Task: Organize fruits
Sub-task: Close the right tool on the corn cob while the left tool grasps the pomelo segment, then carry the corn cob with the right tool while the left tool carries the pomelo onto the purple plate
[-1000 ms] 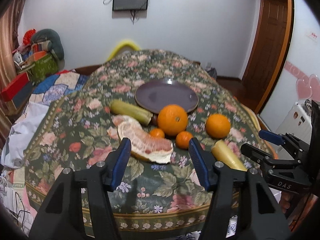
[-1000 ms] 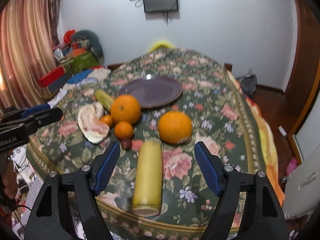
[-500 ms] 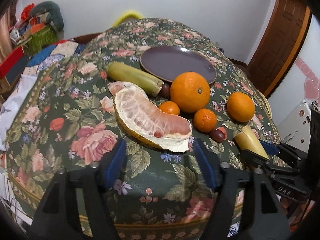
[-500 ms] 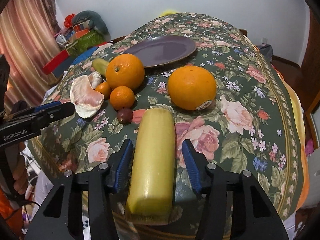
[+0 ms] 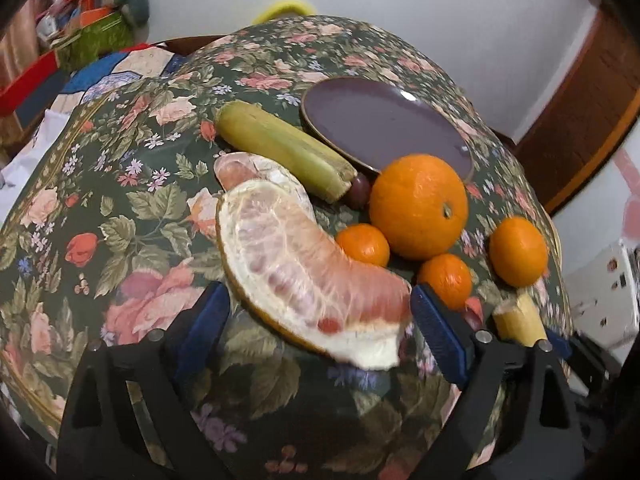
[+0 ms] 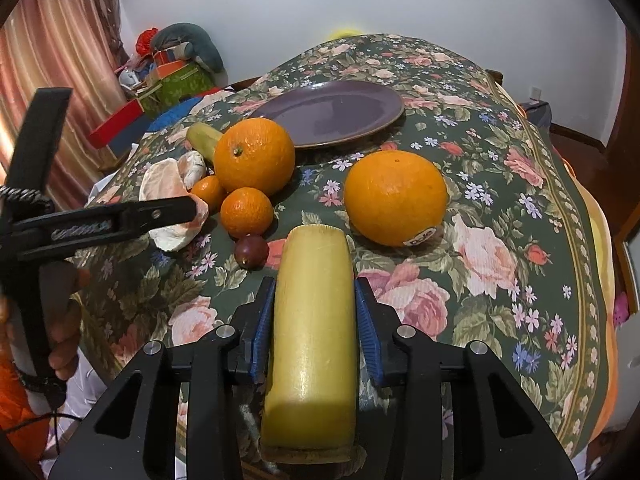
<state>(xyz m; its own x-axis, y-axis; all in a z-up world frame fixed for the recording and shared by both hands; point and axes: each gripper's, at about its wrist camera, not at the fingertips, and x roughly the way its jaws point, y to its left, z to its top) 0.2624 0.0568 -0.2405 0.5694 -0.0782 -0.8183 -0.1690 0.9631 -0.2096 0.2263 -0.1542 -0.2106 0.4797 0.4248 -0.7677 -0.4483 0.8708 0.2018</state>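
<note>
Since half a second before, the right gripper [image 6: 314,312] had closed its blue pads onto the smooth, pale-yellow cut sugarcane length [image 6: 310,332], which lay on the floral-clothed bench [image 6: 500,240]; the left gripper [image 5: 316,320] had slid forward, its jaws still spread either side of the peeled pink pomelo wedge [image 5: 296,268] without pinching it. Both grasps looked to be the step in hand — the cane secured, the pomelo not yet. Next, I judged, the left should close gently, since the pulp looked soft and membranous, then both loads should go to the glossy purple round plate [image 6: 332,114]. Around them sat dimpled large oranges [image 6: 396,196] — firm, apt to roll.
</note>
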